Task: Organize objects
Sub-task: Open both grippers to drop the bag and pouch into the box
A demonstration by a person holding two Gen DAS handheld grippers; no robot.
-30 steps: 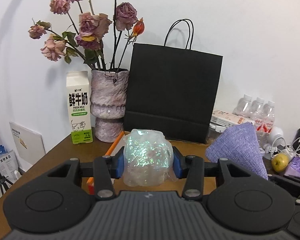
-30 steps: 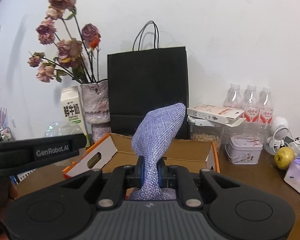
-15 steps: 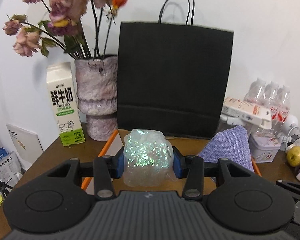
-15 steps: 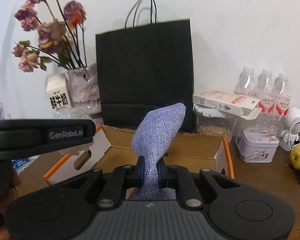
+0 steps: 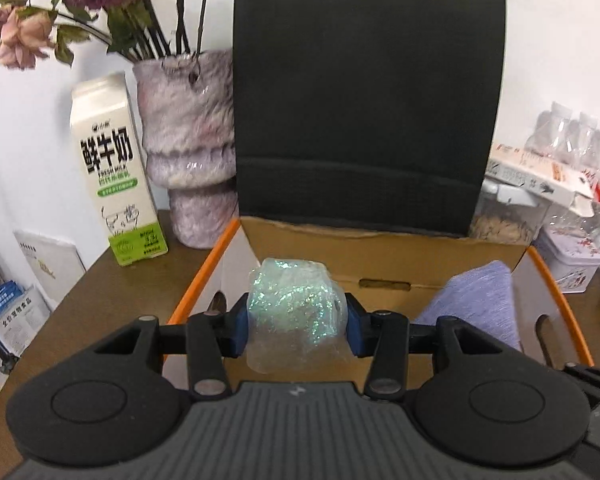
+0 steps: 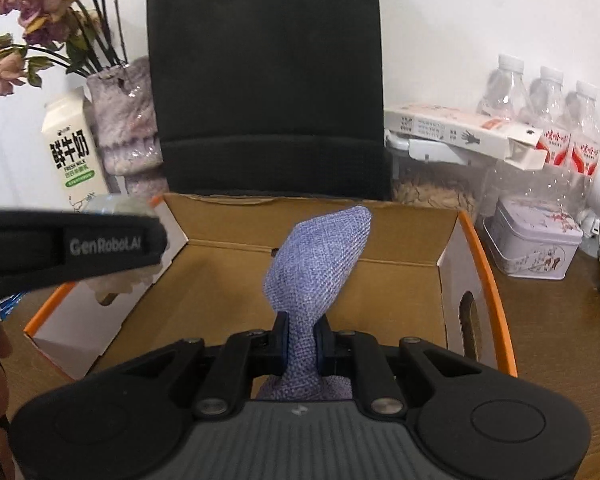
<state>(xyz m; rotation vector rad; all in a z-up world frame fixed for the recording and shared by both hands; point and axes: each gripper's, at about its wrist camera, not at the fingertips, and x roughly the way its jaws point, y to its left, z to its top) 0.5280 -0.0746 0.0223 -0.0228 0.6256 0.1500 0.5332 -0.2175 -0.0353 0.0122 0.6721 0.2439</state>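
The left tool (image 5: 296,330) clamps a glittery clear bundle (image 5: 296,316) and the right tool (image 6: 302,342) pinches a purple woven pouch (image 6: 320,256), both over the open cardboard box (image 6: 380,256) on the bench (image 5: 100,292), a black paper bag (image 6: 266,80) behind.

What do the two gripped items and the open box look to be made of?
Glittery bundle: apparently crinkled clear plastic film, iridescent flecks. Purple pouch: coarse woven fabric, matte, weave visible. Box: corrugated cardboard, raw brown inside, white outside with orange edges.
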